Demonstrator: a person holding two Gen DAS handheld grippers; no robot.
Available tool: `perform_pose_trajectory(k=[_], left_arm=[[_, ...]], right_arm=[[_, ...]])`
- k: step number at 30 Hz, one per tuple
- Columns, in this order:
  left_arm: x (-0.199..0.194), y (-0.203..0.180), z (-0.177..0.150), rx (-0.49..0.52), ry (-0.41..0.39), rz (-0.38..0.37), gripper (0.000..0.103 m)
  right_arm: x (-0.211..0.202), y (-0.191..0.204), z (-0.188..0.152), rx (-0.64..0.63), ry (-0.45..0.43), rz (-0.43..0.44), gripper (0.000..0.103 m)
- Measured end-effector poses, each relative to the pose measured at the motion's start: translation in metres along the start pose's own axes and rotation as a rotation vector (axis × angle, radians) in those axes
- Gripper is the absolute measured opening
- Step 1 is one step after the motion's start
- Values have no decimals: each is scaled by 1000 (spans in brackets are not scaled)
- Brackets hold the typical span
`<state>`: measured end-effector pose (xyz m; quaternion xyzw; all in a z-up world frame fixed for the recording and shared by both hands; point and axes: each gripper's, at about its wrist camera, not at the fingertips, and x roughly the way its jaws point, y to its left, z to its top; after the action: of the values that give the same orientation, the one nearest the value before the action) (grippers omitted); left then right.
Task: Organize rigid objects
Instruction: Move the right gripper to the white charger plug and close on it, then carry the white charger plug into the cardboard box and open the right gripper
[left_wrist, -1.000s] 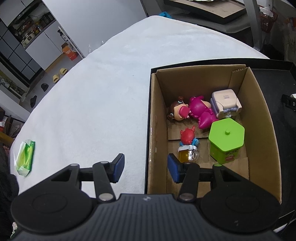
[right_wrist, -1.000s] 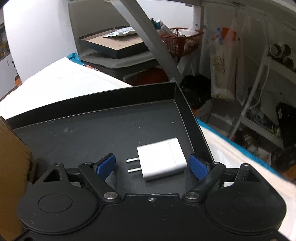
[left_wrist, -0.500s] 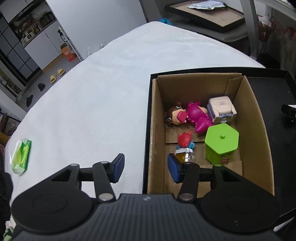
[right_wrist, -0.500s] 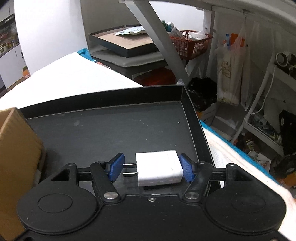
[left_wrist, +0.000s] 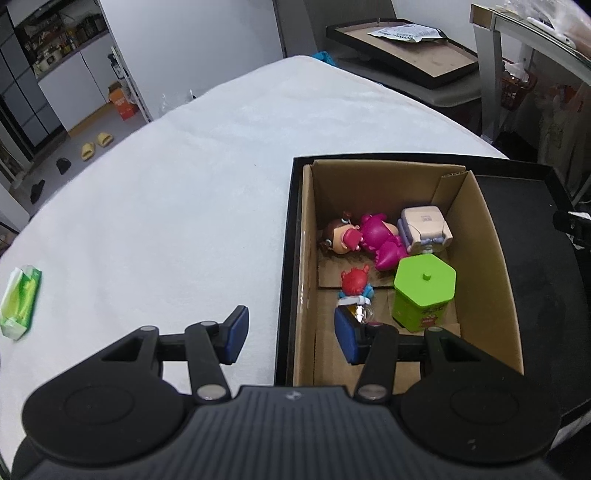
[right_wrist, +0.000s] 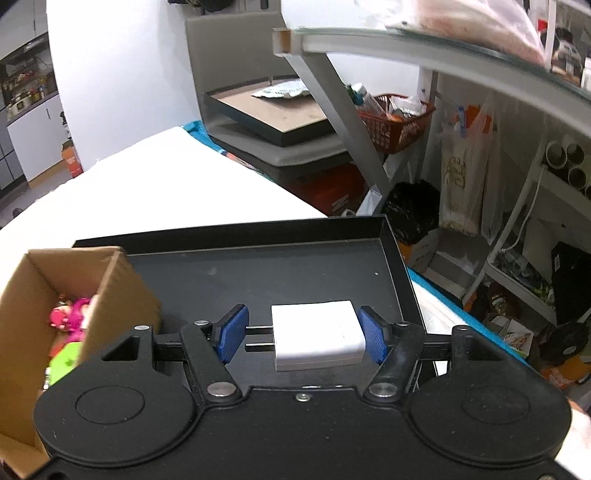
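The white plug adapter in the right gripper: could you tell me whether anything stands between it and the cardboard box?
Only the cardboard box's near wall, which the white plug adapter held in the right gripper must clear; the black tray between looks bare.

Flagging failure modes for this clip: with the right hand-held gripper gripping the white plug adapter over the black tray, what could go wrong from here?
1. The right hand-held gripper holds the white plug adapter end to end, one pad on its thin prongs; it may pivot or slip out.
2. The cardboard box already holds a green canister and figurines; a dropped adapter could land on them.
3. The idle left hand-held gripper straddles the box wall and could knock it.
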<state>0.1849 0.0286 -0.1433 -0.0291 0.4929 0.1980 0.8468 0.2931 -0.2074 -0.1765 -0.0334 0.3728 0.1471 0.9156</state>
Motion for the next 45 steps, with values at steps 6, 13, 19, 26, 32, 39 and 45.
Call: perform_pose_trajectory(k=[6, 13, 19, 26, 32, 39, 45], left_arm=[[-1, 4, -3, 1, 5, -50, 50], [-1, 11, -6, -9, 10, -99, 50], [1, 18, -7, -13, 18, -145, 50], [8, 25, -8, -11, 47, -208, 49], [15, 30, -10, -11, 84, -260, 38], [18, 39, -10, -41, 89, -293, 16], [21, 49, -9, -86, 100, -337, 16]], right_arm=[[-21, 18, 8, -33, -19, 13, 63], [-41, 45, 13, -94, -30, 37, 63], [-50, 74, 18, -168, -35, 45, 63], [-55, 102, 25, -201, -28, 55, 63], [-57, 126, 25, -247, -3, 66, 63], [-56, 151, 21, -296, 18, 70, 64], [-52, 170, 17, -329, 55, 95, 64]])
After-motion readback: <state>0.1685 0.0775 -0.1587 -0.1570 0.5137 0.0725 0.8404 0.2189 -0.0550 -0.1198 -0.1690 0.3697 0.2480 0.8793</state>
